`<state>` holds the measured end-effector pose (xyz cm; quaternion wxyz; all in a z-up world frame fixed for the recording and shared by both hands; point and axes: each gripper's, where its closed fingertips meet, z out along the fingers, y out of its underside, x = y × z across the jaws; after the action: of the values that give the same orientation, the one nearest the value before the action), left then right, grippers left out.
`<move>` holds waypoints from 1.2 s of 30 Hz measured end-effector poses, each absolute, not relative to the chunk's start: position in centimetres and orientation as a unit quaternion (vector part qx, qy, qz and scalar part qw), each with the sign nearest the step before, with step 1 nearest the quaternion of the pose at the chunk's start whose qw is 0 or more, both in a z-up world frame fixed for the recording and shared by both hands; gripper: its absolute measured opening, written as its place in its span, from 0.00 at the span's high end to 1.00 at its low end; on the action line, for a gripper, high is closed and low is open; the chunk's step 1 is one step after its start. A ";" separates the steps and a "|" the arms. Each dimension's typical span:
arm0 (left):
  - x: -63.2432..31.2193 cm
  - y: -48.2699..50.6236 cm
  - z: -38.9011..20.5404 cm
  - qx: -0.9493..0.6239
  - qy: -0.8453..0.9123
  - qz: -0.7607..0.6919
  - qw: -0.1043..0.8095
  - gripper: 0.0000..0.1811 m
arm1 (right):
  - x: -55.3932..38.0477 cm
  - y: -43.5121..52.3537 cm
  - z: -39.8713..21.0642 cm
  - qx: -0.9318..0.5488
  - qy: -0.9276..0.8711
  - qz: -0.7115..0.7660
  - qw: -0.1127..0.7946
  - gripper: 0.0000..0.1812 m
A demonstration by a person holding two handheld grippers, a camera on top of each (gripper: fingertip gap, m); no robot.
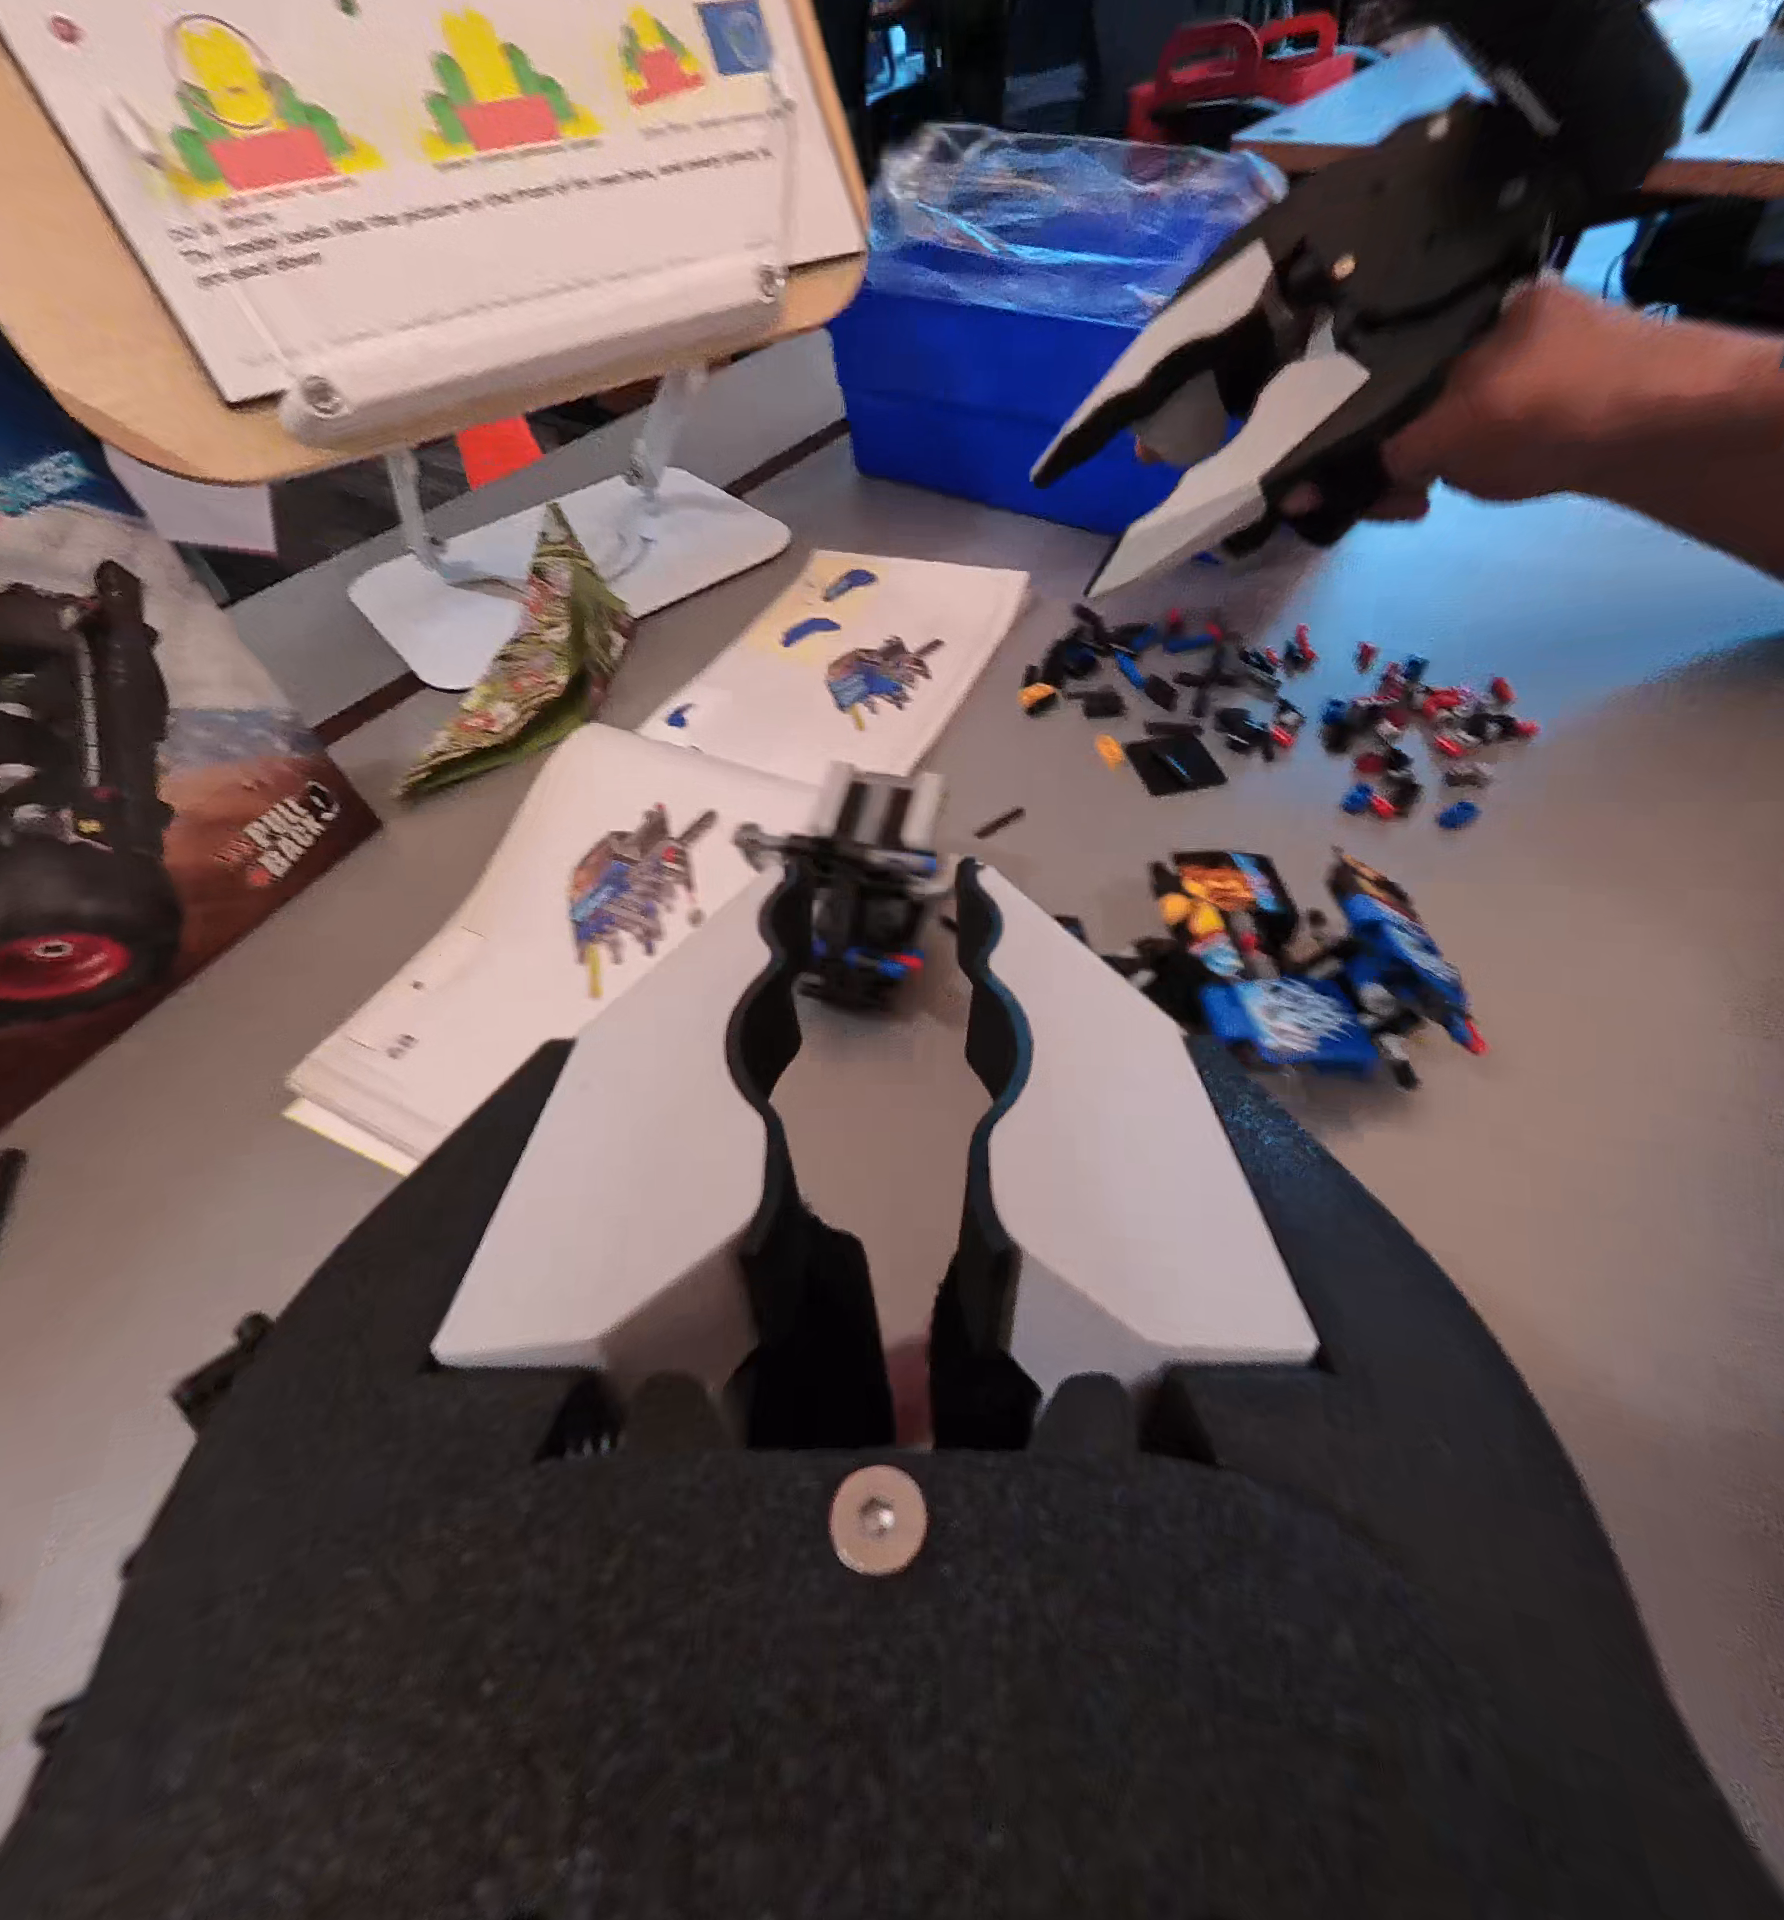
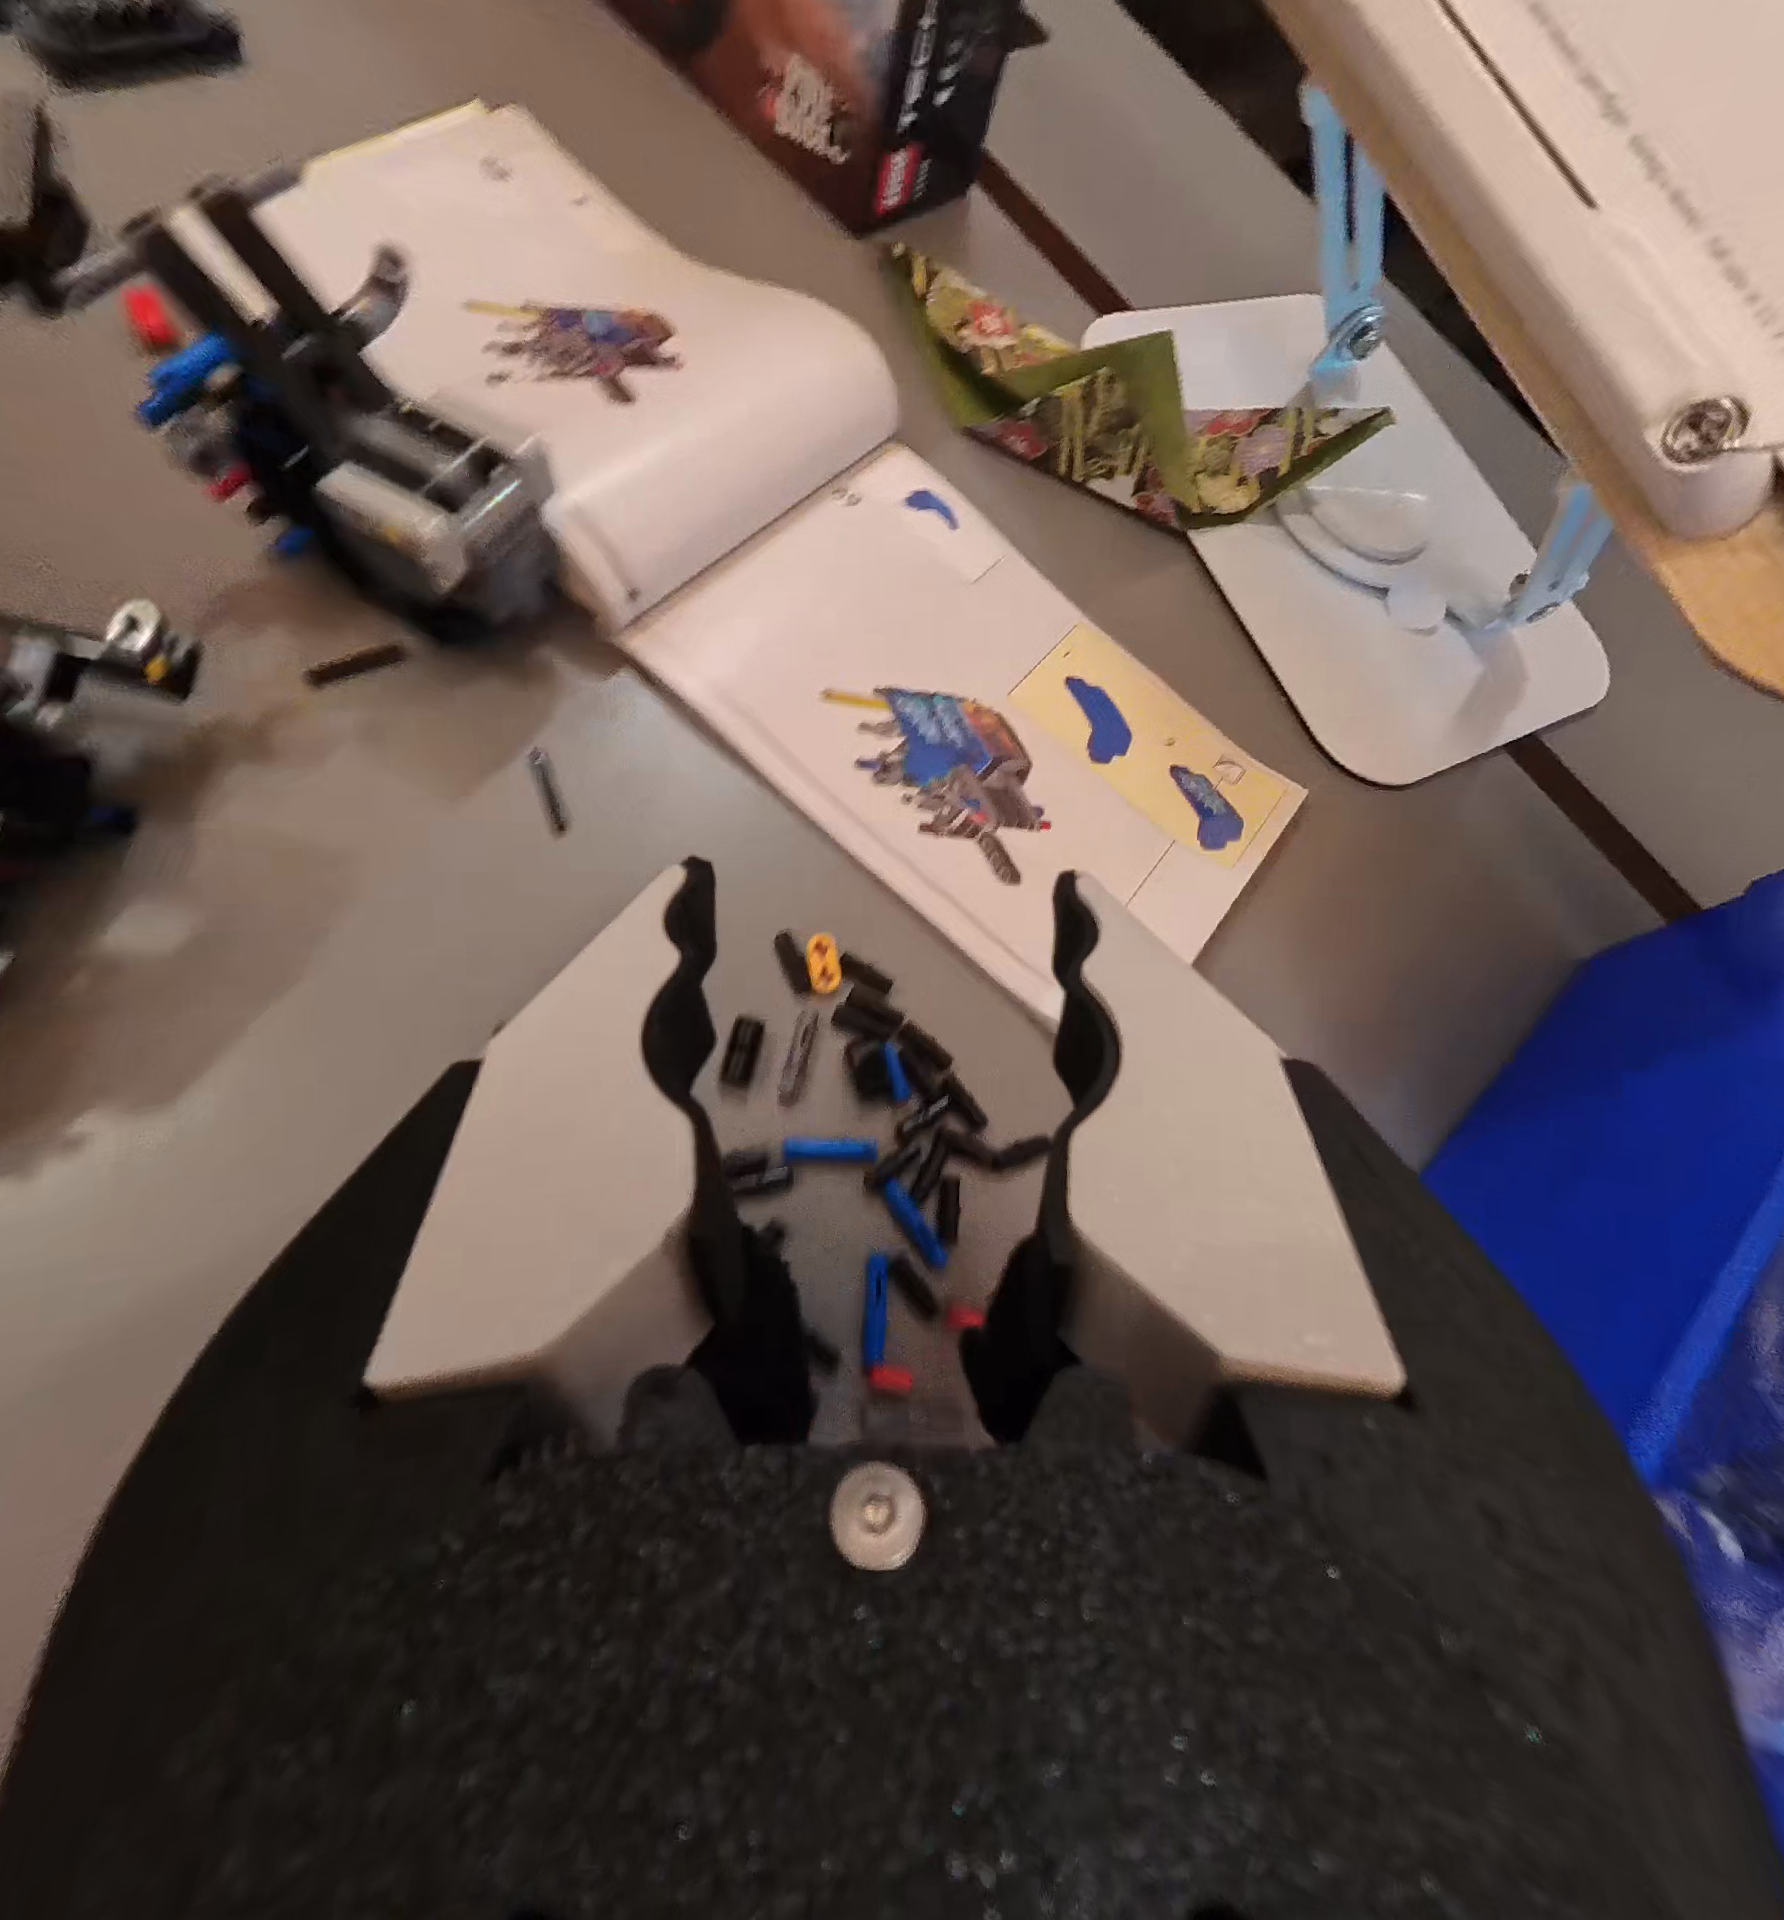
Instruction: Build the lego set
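Observation:
My left gripper [image 1: 869, 878] is open low over the grey table, its tips on either side of a black and grey lego chassis [image 1: 872, 894] that stands at the edge of the open instruction booklet [image 1: 836, 665]. I cannot see the fingers touching it. The chassis also shows in the right wrist view [image 2: 348, 436]. My right gripper [image 2: 883, 883] is open and empty above a pile of small black, blue and red pins [image 2: 867, 1122]. It also shows in the left wrist view [image 1: 1070, 535], held by a hand, hovering over that pile [image 1: 1168, 675]. A blue panelled body section [image 1: 1303, 956] lies to the right.
A second pile of red, blue and black pieces [image 1: 1418, 727] lies farther right. A blue bin with a plastic bag [image 1: 992, 343] stands behind. A paper stand [image 1: 400, 208], a folded green paper [image 1: 535, 665] and the set's box [image 1: 88, 779] are at the left. A loose black pin [image 1: 999, 821] lies near the chassis. One gripper's finger ends stand about 25 cm off the other's. To the loose black pin [image 1: 999, 821]: right tips about 9 cm, left tips about 20 cm. It turns up in the right wrist view [image 2: 544, 789] as well.

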<state>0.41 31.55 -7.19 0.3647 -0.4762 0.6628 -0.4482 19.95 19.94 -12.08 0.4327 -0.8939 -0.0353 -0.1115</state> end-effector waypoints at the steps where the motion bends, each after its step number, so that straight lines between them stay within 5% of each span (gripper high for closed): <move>1: 1.2 32.4 -7.2 -0.479 0.661 -0.450 0.363 0.86 | 20.3 20.6 -12.5 -0.890 -0.020 -0.100 0.445 0.64; 16: 3.9 31.9 -9.0 -0.427 0.668 -0.478 0.378 0.91 | 23.2 19.1 -15.9 -0.893 0.090 -0.096 0.431 0.66; 25: 11.0 25.2 -5.4 -0.415 0.801 -0.387 0.190 0.88 | 20.7 18.4 -14.2 -0.894 0.044 -0.057 0.442 0.67; 36: 26.3 18.5 -17.1 -0.388 0.889 -0.226 0.096 0.75 | 18.0 16.6 -15.7 -0.919 -0.025 -0.002 0.394 0.71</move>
<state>26.29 18.51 -17.07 0.0963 -0.3878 0.8885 -0.2255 18.03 16.58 -15.68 0.3941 -0.9187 -0.0245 -0.0024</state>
